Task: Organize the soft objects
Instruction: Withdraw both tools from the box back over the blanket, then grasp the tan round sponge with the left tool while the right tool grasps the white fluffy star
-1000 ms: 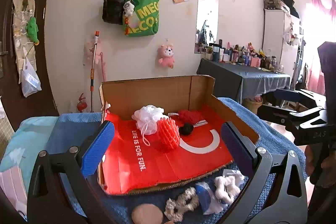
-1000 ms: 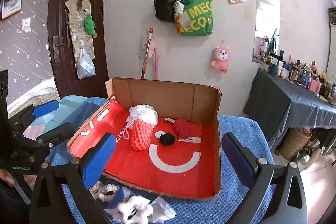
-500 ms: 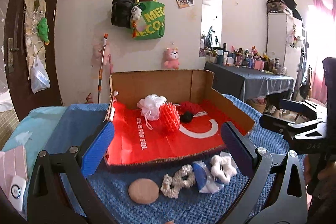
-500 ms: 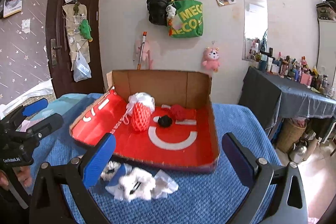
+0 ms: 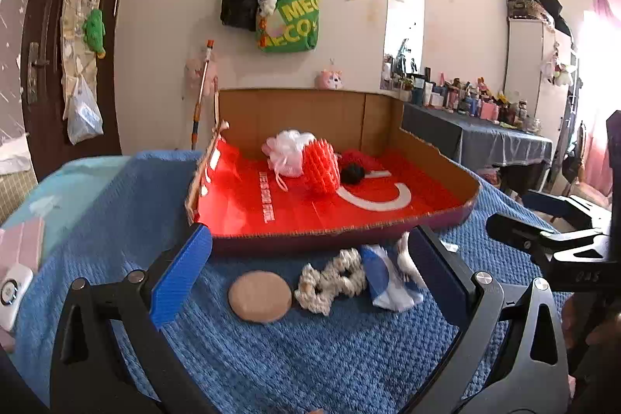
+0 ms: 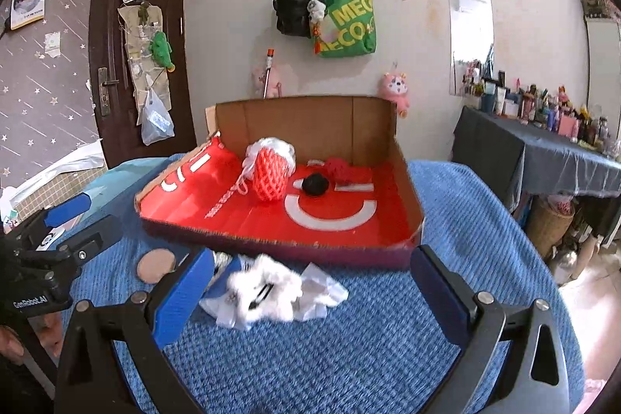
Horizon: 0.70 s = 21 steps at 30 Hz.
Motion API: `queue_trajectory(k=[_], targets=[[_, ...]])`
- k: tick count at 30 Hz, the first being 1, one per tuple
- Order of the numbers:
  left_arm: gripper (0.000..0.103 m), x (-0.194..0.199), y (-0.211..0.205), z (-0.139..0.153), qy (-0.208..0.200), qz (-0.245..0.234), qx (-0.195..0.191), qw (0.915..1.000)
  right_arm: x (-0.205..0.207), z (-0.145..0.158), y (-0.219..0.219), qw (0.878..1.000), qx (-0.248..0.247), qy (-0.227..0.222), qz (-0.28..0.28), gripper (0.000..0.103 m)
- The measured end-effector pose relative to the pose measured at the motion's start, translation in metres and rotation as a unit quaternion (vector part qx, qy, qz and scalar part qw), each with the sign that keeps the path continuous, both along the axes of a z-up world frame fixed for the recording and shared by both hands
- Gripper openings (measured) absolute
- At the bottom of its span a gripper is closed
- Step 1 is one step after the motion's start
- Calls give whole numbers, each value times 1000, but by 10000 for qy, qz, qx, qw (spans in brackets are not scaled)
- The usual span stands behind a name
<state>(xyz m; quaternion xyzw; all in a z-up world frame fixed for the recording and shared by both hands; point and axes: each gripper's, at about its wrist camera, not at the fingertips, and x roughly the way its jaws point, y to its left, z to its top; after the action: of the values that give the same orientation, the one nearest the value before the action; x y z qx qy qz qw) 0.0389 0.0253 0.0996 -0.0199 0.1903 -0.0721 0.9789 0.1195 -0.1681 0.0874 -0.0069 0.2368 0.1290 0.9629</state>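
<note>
"MEG / ECO" on green tote bag [image 6: 346,26]; seemingly "GenRobot.AI" on left tool [image 6: 58,239].

A blue knitted blanket [image 5: 310,355] carries a cardboard tray [image 5: 349,239], tan sponge [image 5: 259,295], cream scrunchie [image 5: 330,280] and white fluffy scrunchie [image 6: 264,288].

Our right tongs [image 6: 310,282] fill the bottom of the frame, their blue-padded arms spread wide with nothing between them. Just ahead, at lower centre, a fluffy white scrunchie [image 6: 264,291] lies on crumpled white plastic [image 6: 322,291] on the blue knitted blanket [image 6: 465,220]. A round beige puff [image 6: 155,264] sits at left, near the left tongs [image 6: 73,220] at the left edge, which also stand spread. In mid-frame we see the cardboard tray [image 6: 403,158] with its red lining, holding a red mesh sponge [image 6: 269,177], a white puff [image 6: 277,144] behind it, a black ball [image 6: 315,184] and a red bundle [image 6: 343,168].
</note>
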Motion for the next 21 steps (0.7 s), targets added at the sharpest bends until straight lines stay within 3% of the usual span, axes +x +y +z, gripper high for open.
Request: queue_trajectory(k=[9, 21], targets=[[103, 6, 4, -21, 426, -53, -56, 9991, 7, -30, 3, 9988, 86, 473, 120, 103], [103, 26, 25, -38, 982, -9, -27, 9952, 27, -45, 12, 9951, 194, 905, 351, 103]])
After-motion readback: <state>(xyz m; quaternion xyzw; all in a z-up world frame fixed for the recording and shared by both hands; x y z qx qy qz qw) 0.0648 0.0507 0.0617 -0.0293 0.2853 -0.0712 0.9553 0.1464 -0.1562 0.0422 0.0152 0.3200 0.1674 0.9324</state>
